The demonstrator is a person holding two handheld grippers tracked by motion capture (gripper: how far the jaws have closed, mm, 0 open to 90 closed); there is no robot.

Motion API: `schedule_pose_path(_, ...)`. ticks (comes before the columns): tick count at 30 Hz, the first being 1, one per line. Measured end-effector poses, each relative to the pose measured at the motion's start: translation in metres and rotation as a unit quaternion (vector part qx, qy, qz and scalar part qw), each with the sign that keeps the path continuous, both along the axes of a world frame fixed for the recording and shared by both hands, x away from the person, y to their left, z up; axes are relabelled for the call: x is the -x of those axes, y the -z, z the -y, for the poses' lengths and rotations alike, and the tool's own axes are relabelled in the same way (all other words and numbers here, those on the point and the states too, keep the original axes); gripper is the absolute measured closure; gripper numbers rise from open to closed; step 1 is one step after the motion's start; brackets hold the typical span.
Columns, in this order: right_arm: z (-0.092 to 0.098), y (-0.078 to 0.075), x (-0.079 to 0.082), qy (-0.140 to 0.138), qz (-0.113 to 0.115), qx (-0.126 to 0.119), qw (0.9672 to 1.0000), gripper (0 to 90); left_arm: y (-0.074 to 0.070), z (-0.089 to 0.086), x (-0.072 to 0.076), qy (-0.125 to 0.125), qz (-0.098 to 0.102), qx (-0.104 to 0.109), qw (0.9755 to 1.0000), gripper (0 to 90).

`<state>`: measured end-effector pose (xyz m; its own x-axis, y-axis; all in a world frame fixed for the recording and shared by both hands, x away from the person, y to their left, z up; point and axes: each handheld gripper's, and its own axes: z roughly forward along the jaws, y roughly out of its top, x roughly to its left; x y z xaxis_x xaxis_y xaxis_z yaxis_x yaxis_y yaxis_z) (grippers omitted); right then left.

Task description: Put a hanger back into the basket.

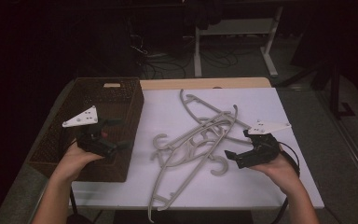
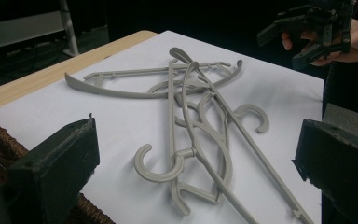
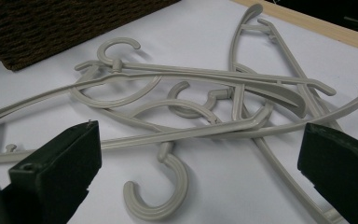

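Several grey plastic hangers [image 1: 196, 136] lie tangled in a pile on the white tabletop [image 1: 261, 189]. My left gripper [image 1: 120, 134] is held over the right edge of a dark woven basket [image 1: 137, 105], left of the pile, with its jaws wide apart and empty. My right gripper [image 1: 238, 145] hovers at the pile's right side, open too, with nothing in it. In the left gripper view the hangers [image 2: 172, 116] spread ahead of the open jaws, and the right gripper [image 2: 300, 39] shows far off. In the right gripper view a hook [image 3: 161, 196] lies nearest, between the jaws.
The basket [image 3: 51, 23] stands on the table's left side, its inside dark. A wooden strip [image 1: 205, 83] runs along the table's far edge. Beyond it are white desk legs [image 1: 198, 51] and cables on a dark floor. Bare white surface lies near the front edge.
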<state>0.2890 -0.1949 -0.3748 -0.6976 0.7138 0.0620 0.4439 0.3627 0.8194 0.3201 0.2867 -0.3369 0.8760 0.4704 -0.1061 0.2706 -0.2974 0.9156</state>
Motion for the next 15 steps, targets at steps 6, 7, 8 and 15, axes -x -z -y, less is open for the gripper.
schedule_pose_path(6,0.001,0.003,-0.002,0.005,-0.005,0.001,1.0000,0.0,-0.004,0.012,-0.002,0.006,0.000,-0.005,1.0000,0.0)
schedule_pose_path(7,0.001,0.004,-0.003,0.004,-0.005,0.003,1.0000,0.0,-0.005,0.015,-0.002,0.008,0.000,-0.006,0.9999,0.0)
schedule_pose_path(8,0.001,0.006,-0.004,0.005,-0.005,0.004,1.0000,0.0,-0.006,0.018,-0.003,0.011,0.000,-0.007,0.9999,0.0)
schedule_pose_path(15,-0.003,0.017,-0.009,0.003,-0.015,0.018,0.9997,0.0,-0.012,0.048,-0.009,0.032,0.003,-0.011,0.9994,0.0)
